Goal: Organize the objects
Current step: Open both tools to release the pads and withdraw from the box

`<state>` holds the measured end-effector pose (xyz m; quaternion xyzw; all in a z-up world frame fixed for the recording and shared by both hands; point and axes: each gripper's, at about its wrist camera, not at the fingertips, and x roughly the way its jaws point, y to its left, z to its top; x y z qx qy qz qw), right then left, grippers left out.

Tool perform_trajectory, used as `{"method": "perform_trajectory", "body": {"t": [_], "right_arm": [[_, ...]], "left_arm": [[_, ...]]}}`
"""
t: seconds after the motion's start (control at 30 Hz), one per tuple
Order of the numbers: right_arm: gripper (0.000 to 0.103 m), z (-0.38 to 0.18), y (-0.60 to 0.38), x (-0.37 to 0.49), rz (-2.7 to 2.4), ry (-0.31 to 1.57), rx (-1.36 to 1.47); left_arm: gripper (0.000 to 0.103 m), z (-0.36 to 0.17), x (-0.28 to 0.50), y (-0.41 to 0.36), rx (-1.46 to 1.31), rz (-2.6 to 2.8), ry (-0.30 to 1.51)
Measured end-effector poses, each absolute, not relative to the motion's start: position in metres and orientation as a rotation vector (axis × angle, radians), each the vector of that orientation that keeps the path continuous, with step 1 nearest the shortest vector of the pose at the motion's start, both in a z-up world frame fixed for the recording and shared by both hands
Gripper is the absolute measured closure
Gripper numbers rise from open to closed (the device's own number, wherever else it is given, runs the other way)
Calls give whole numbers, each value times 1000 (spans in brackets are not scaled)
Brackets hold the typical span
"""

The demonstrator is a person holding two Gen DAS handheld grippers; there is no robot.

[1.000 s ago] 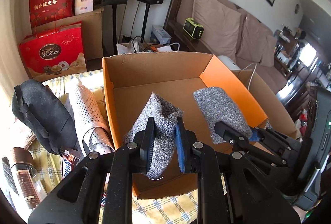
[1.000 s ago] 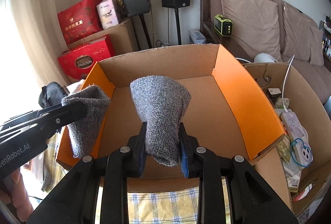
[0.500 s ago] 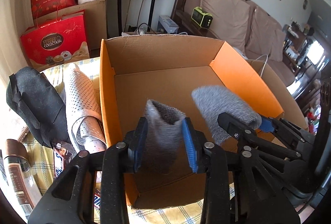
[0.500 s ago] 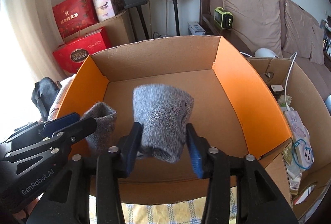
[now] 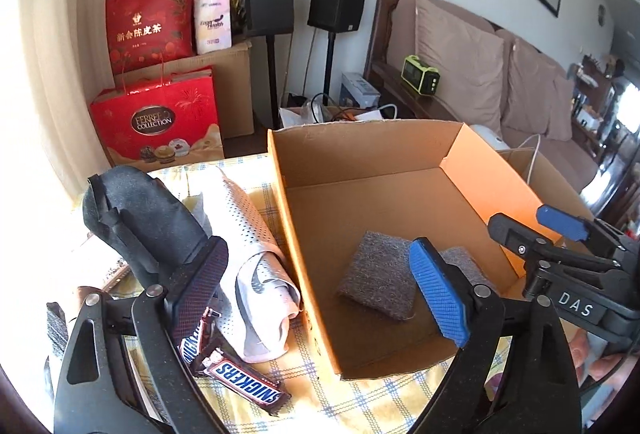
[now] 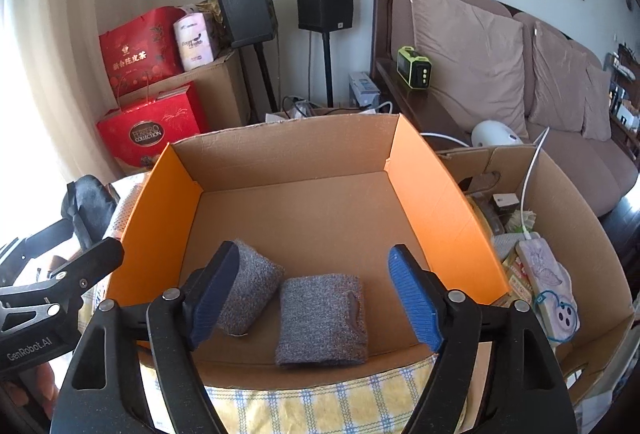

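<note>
Both grey knitted sleeves (image 6: 322, 318) lie inside the orange-lined cardboard box (image 6: 436, 209), both grippers' jaws spread wide and empty, so next likely comes the Snickers bar (image 5: 240, 382) just outside the box.

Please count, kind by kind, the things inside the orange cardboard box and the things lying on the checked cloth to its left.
Grey socks: 2
Snickers bars: 2
White perforated garment: 1
Black cloth: 1
Total: 6

The left hand-held gripper (image 5: 320, 298) and right hand-held gripper (image 6: 316, 298) are black with silver screws, blue pads and white letters.
</note>
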<state>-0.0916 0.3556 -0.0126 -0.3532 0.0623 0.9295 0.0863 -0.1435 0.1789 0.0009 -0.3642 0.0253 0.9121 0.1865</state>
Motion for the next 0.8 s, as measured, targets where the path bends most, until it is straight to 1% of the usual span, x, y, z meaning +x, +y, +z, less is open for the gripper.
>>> {"method": "perform_trajectory", "body": {"t": [0.1, 0.13, 0.2, 0.23, 0.33, 0.5, 0.67, 0.8], "right_arm": [[15, -7, 351, -90, 2780, 182, -1041], [14, -5, 350, -89, 2783, 187, -1037], [7, -3, 347, -87, 2789, 188, -1034], [1, -1, 344, -87, 2789, 183, -1036], [0, 2, 337, -85, 2799, 162, -1027], [0, 9, 327, -81, 2813, 153, -1018], [0, 15, 314, -77, 2829, 132, -1015], [0, 23, 299, -73, 2859, 113, -1016]], "left_arm": [[0, 5, -141, 170, -1012, 2582, 68], [0, 6, -141, 167, -1012, 2581, 59], [0, 7, -141, 161, -1024, 2587, 43], [0, 8, -141, 157, -1028, 2592, 35], [0, 6, -141, 146, -1060, 2587, 4], [0, 3, -136, 132, -1057, 2623, 40], [0, 12, -128, 111, -1009, 2602, -6], [0, 19, -127, 89, -1035, 2607, -44]]}}
